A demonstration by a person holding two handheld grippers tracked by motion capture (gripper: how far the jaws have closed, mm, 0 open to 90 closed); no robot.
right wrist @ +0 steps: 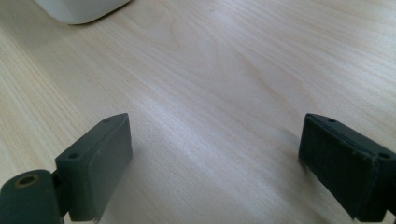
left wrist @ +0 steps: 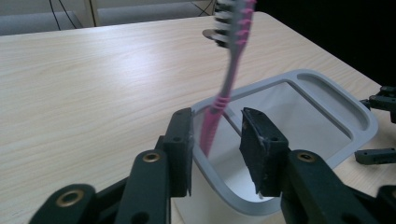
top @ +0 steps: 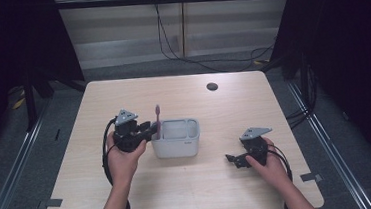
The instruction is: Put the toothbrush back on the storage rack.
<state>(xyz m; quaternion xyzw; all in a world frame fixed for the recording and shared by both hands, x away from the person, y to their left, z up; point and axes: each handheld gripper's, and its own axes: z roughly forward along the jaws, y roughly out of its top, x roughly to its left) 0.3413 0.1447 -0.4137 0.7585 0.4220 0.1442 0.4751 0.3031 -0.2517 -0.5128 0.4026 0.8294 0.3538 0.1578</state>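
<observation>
A pink toothbrush (top: 157, 117) stands bristles-up in the left end of a white two-compartment holder (top: 177, 148) at the middle of the table. My left gripper (top: 153, 129) is level with the holder's left rim. In the left gripper view the toothbrush handle (left wrist: 224, 93) leans between the parted jaws of the left gripper (left wrist: 217, 121), blurred, with a gap to the right pad, above the holder's grey rim (left wrist: 369, 126). My right gripper (top: 230, 160) rests low on the table to the right of the holder. In its own view the right gripper (right wrist: 215, 140) stands wide open over bare wood.
A dark round grommet hole (top: 212, 86) sits near the table's far edge. Cables (top: 169, 45) trail across the floor behind the table. The holder's white corner (right wrist: 79, 11) lies ahead of the right gripper. The right gripper's black jaws (left wrist: 378, 100) show beyond the holder.
</observation>
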